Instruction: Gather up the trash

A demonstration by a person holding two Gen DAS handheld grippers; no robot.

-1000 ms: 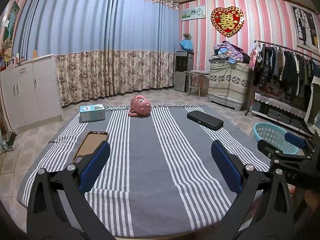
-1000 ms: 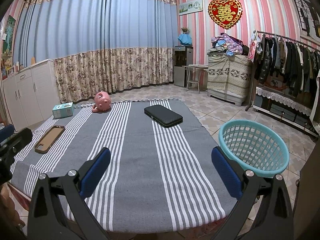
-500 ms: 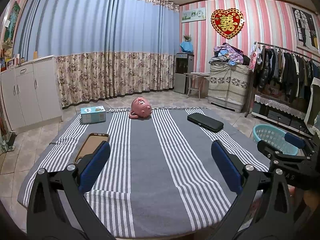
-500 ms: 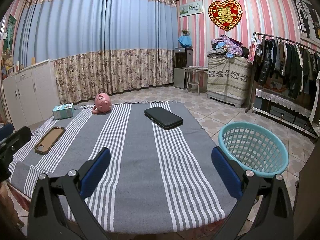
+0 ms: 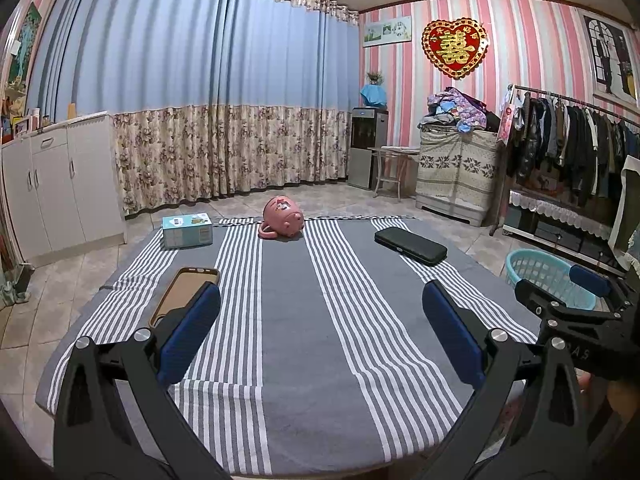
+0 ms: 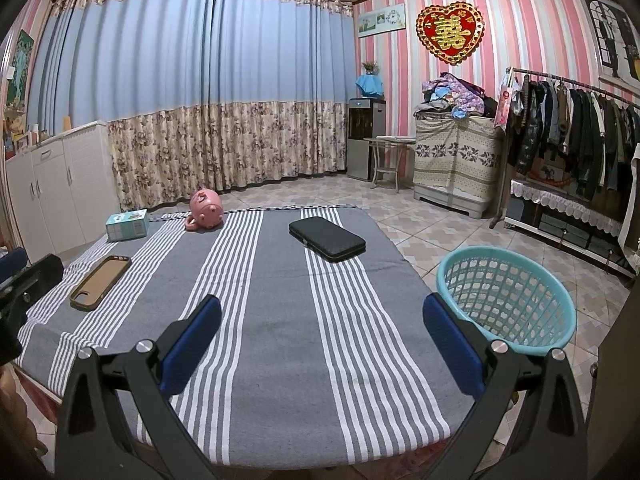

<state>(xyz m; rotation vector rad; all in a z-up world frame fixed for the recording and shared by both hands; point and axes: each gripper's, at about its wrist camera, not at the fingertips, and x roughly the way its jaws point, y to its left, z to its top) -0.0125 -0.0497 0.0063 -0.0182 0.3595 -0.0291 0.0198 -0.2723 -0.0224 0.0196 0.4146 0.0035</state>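
On the grey striped cloth (image 5: 288, 320) lie a brown phone case (image 5: 182, 292) (image 6: 100, 276), a small teal box (image 5: 187, 231) (image 6: 127, 225), a pink piggy bank (image 5: 283, 222) (image 6: 205, 209) and a black flat case (image 5: 410, 240) (image 6: 327, 238). A teal basket (image 6: 506, 300) (image 5: 544, 278) stands on the floor to the right of the table. My left gripper (image 5: 320, 332) is open and empty above the near edge, its left finger beside the phone case. My right gripper (image 6: 320, 340) is open and empty, its right finger in front of the basket.
White cabinets (image 5: 60, 184) stand at the left. Curtains (image 5: 200, 112) cover the far wall. A water dispenser (image 5: 368, 148), a covered cabinet with piled clothes (image 5: 456, 168) and a clothes rack (image 5: 572, 140) stand at the right on tiled floor (image 6: 440, 224).
Both views have shifted slightly, as if the grippers drew back or tilted up a little. No object on the cloth has moved. Both grippers stay open.
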